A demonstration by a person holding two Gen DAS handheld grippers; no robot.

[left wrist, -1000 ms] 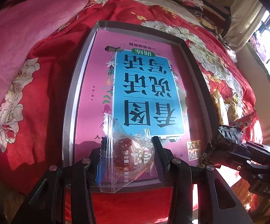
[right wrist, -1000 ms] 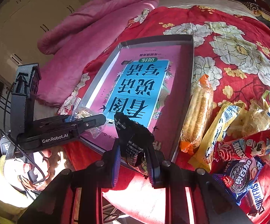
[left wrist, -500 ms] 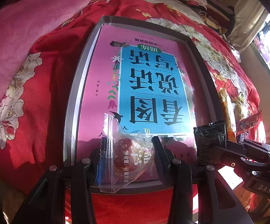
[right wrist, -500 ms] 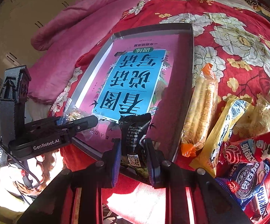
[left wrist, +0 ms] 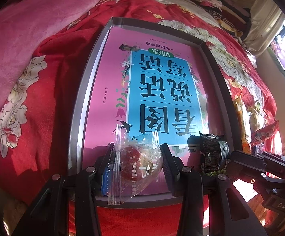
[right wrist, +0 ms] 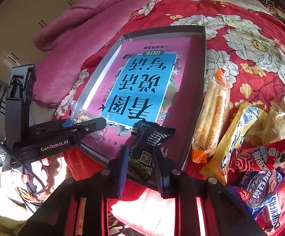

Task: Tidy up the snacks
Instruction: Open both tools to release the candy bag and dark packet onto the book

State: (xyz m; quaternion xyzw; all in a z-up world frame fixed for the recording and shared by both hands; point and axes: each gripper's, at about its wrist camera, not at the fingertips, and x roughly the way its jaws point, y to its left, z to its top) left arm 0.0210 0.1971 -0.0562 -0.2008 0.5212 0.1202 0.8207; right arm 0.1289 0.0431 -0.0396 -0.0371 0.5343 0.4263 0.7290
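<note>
A grey tray lies on the bed with a pink and blue book inside. My left gripper is shut on a clear-wrapped red pastry over the tray's near left corner; it also shows in the right wrist view. My right gripper is shut on a black snack packet over the tray's near edge; the packet shows at the right of the left wrist view.
A red floral quilt covers the bed, with a pink blanket at the left. Right of the tray lie several snacks: a long yellow wafer pack, a yellow bar, a red packet, a cookie pack.
My right gripper has carried the black packet left, from beside the tray to over its near edge. My left gripper has held the pastry and eased slightly forward.
</note>
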